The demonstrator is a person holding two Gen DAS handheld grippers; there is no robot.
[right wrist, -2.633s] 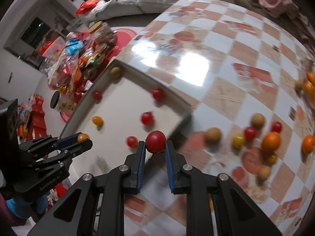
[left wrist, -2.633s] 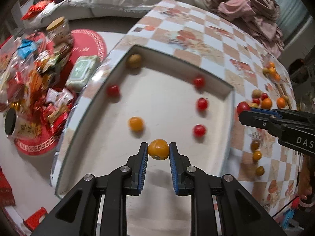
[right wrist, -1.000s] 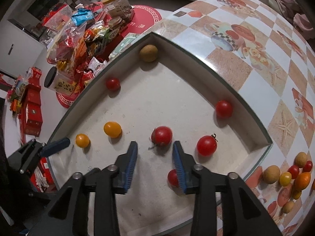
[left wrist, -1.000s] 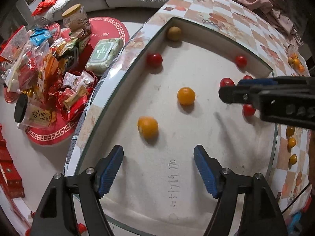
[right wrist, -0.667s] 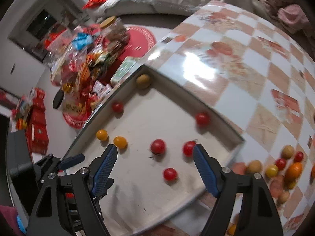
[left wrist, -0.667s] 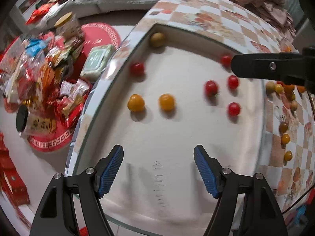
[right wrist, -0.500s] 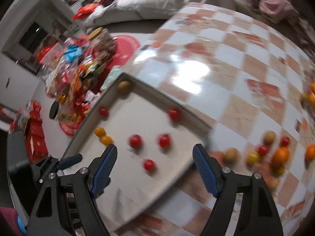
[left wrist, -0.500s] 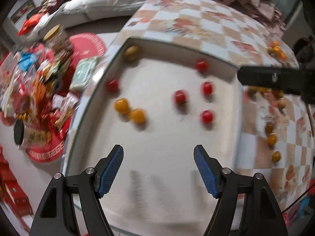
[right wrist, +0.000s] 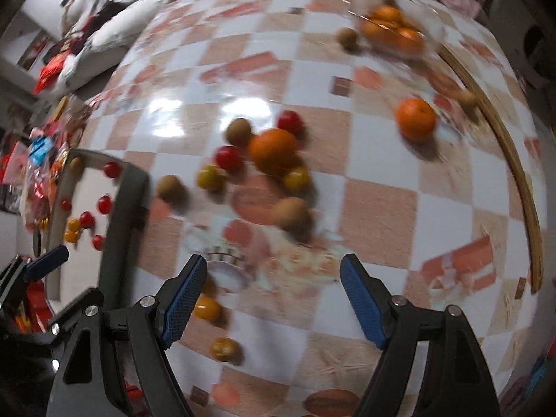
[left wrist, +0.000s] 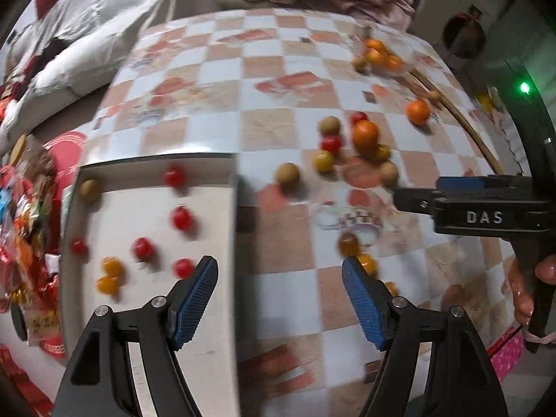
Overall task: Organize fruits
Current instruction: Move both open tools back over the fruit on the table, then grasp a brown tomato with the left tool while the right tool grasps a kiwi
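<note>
Both fruits I carried over now lie in the tray (left wrist: 153, 312): a moment ago my left gripper (left wrist: 279, 300) held a yellow one and my right gripper (right wrist: 272, 299) a red tomato, and now both sets of jaws stand wide apart with nothing between them. The tray holds the two yellow fruits (left wrist: 109, 276) touching near its left wall, five red tomatoes (left wrist: 143, 247) spread across it, and a brown fruit (left wrist: 88, 187) in the far-left corner.

Both wrists have swung right, away from the tray, and the views now face the loose heap on the bench (right wrist: 378, 208). That heap sits just right of the tray: a large orange (right wrist: 274, 151) with red, yellow and brown fruits around it, and a second orange (right wrist: 415, 118) farther right. Three small yellow fruits (right wrist: 206, 307) lie nearest, by the right gripper's left finger.

I judge the delivery finished and the next pick about to begin, with most fruit still outside the tray. The frames are motion-blurred, so I would settle before closing.
</note>
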